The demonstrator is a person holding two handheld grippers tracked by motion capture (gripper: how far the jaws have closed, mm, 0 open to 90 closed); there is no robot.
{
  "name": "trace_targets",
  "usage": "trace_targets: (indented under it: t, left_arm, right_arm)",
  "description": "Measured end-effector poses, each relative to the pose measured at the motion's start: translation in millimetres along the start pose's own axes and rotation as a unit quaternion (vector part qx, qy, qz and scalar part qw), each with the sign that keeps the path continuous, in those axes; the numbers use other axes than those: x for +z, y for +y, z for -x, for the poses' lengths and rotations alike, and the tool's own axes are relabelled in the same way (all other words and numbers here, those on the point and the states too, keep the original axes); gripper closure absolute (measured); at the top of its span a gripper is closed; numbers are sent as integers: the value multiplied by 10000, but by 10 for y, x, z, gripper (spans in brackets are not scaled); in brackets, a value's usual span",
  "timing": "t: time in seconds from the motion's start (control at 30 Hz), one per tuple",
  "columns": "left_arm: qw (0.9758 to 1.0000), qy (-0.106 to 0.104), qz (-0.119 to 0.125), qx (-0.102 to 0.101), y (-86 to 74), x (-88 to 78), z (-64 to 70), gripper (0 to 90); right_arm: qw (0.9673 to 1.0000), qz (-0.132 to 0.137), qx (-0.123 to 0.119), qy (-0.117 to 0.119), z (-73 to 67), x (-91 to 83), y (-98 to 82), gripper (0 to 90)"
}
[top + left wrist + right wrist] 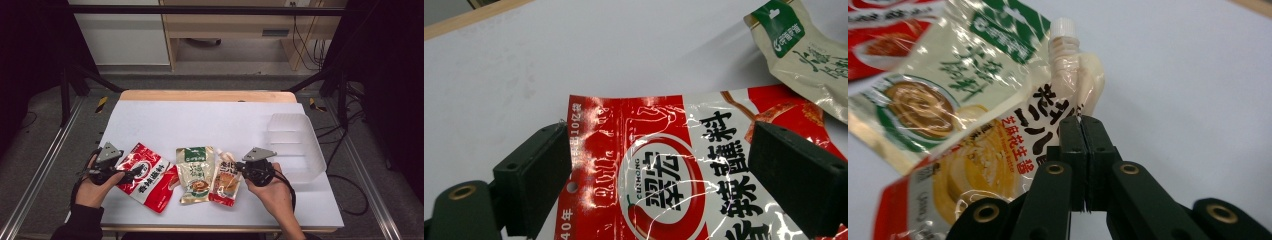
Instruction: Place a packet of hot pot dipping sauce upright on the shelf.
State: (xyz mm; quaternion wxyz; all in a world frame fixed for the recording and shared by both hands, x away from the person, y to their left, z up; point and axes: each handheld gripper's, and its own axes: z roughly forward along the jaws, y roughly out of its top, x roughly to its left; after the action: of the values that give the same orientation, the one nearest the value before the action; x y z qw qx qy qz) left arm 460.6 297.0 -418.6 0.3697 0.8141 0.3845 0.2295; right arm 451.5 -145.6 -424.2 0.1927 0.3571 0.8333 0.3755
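My right fingers (1081,120) are pinched fully together on the edge of the spouted sauce pouch (1013,145), clamping its seal just under the white screw cap (1064,27) (cap sits straight ahead of my tips). In the high view the right fingers (243,168) meet that pouch (226,183) at its upper right side. Beyond it, on the far side from my right fingers, lies the beige pouch with a green label (195,173), touching it.

My left fingers (664,165) stand wide apart, one on each side of the red chili seasoning packet (659,185), which lies flat on the white tabletop (574,55) between them; pads not pressing it. High view: left fingers (134,171) over the same packet (147,176).

Clear plastic bin (296,145) sits behind my right hand (272,192), near it.
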Motion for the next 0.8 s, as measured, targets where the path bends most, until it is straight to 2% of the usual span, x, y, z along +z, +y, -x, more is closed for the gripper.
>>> trace_targets:
  t: [0.03, 0.07, 0.13, 0.17, 0.2, 0.3, 0.33, 0.37, 0.4, 0.47, 0.6, 0.63, 0.67, 0.7, 0.8]
  left_arm:
    - [10000, -65, -19, -3, 29, -3, 10, 113]
    - [9998, -215, -5, 6, 90, -14, 35, 113]
    - [9997, -242, 24, 77, 124, -12, 50, 122]
    - [9993, -293, -102, 224, 197, -25, 96, 123]
    - [9993, -293, -102, 224, 197, -25, 96, 123]
    - [9983, -434, -141, 357, 317, -29, 154, 132]
    - [9977, -510, -156, 410, 362, -28, 177, 132]
    - [9970, -559, -191, 500, 409, -25, 202, 133]
    - [9953, -619, -265, 697, 508, -14, 252, 134]
    - [9946, -678, -263, 736, 556, -6, 272, 144]
    - [9914, -874, -296, 924, 741, 45, 329, 162]
    - [9897, -892, -339, 1069, 826, 70, 356, 167]
    - [9897, -892, -339, 1069, 826, 70, 356, 170]
    - [9888, -922, -345, 1118, 867, 79, 367, 175]
    - [9865, -994, -302, 1266, 989, 87, 403, 187]
  right_arm:
    - [9998, 120, -80, 106, -11, -107, 80, 900]
    - [9996, 192, -132, 144, -15, -164, 124, 900]
    - [9990, 306, -246, 224, -22, -272, 218, 900]
    - [9985, 360, -308, 261, -24, -318, 265, 900]
    - [9985, 360, -308, 261, -24, -318, 265, 900]
    - [9968, 413, -599, 342, -16, -405, 434, 900]
    - [9968, 413, -599, 342, -16, -405, 434, 900]
    - [9960, 401, -721, 356, 3, -392, 502, 900]
    - [9957, 409, -747, 368, 22, -379, 535, 900]
    - [9955, 407, -779, 365, 45, -365, 571, 900]
    - [9944, 540, -767, 495, 144, -286, 771, 900]
    - [9940, 564, -773, 538, 143, -272, 813, 900]
    - [9940, 564, -773, 538, 143, -272, 813, 900]
    - [9930, 602, -803, 620, 129, -241, 893, 900]
    - [9918, 645, -843, 718, 86, -204, 972, 900]
